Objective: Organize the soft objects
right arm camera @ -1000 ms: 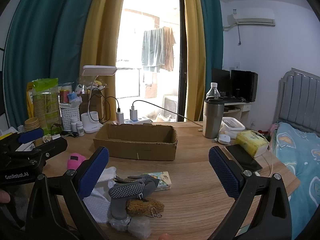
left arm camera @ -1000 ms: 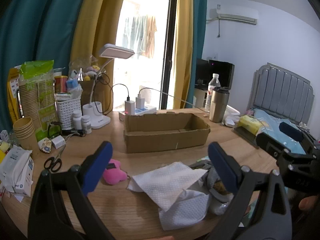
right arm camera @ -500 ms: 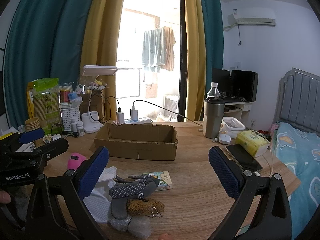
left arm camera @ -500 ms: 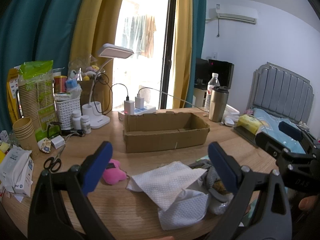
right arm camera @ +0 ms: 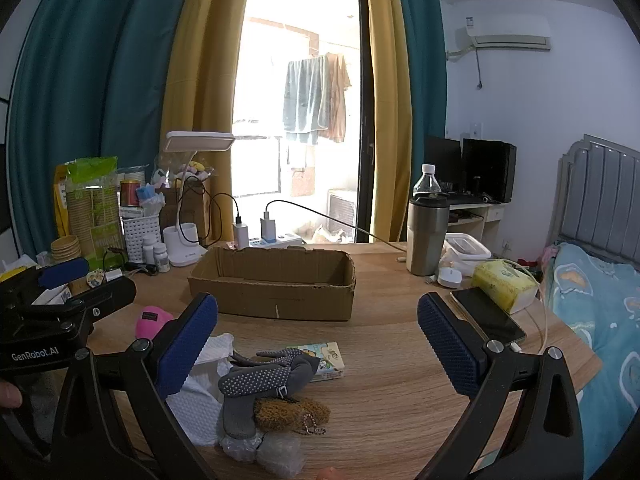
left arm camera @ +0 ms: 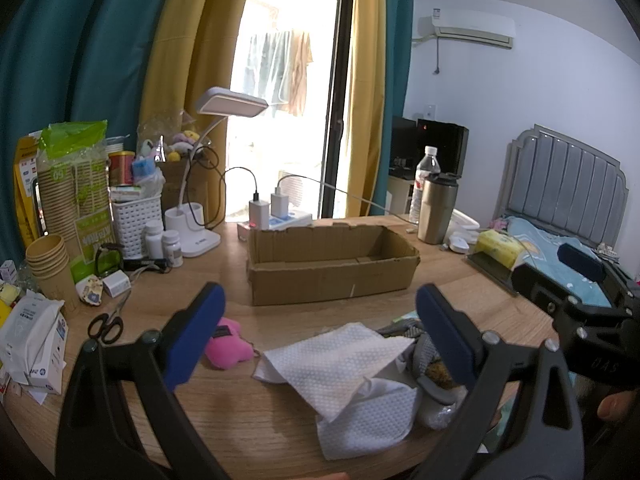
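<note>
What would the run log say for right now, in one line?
left gripper: open, empty | right gripper: open, empty | cardboard box: empty | pink plush, white cloths, grey glove: on table

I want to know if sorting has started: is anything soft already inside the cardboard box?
No, the cardboard box shows only its bare floor, while the pink plush lies on the table outside it.

Mounted low over the wooden table (left arm camera: 256, 424), both facing the window, left wrist view from the left, right wrist view from the right, sharing the cardboard box (left arm camera: 332, 268) (right arm camera: 276, 284), white tissue (left arm camera: 340, 364) (right arm camera: 204, 364) and pink plush (left arm camera: 226, 348) (right arm camera: 150, 320).
</note>
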A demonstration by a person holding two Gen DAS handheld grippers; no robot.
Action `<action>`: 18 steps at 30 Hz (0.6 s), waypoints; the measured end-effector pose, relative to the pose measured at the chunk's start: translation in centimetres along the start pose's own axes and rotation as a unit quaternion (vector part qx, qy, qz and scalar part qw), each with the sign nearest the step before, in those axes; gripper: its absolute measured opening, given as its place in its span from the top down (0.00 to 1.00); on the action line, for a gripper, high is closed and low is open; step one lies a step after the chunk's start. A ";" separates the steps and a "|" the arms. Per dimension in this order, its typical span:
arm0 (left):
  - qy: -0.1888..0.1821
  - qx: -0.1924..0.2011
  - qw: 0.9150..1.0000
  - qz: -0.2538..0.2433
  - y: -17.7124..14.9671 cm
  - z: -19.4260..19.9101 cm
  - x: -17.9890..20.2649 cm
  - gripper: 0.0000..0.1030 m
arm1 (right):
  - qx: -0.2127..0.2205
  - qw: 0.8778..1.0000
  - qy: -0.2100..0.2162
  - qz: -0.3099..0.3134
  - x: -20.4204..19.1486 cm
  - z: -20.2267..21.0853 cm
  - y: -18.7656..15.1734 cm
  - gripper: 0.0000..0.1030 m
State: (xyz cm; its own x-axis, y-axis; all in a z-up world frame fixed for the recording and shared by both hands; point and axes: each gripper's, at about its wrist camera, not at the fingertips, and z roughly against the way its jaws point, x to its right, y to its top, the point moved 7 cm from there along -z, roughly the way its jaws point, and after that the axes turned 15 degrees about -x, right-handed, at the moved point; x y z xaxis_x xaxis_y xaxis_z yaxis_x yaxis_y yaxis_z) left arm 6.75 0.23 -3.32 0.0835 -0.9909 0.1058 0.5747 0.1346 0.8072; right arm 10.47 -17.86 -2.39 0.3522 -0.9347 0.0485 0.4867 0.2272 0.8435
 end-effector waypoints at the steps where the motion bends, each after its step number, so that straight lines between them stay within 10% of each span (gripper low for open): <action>1: 0.000 0.000 1.000 0.000 0.0 0.0 0.0 0.06 | 0.000 1.000 0.000 0.000 0.0 0.0 0.0 0.01; 18: 0.003 -0.030 1.000 0.001 -1.1 -2.0 -0.1 0.06 | -0.030 0.999 0.010 -0.020 0.6 -1.3 -1.1 0.01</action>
State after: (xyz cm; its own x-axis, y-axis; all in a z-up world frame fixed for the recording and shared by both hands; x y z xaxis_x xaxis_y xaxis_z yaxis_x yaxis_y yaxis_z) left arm 7.75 0.24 -5.36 0.0898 -0.9906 0.1034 0.6230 0.1368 0.7701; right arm 11.24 -18.35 -4.01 0.3459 -0.9383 0.0039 0.5486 0.2056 0.8104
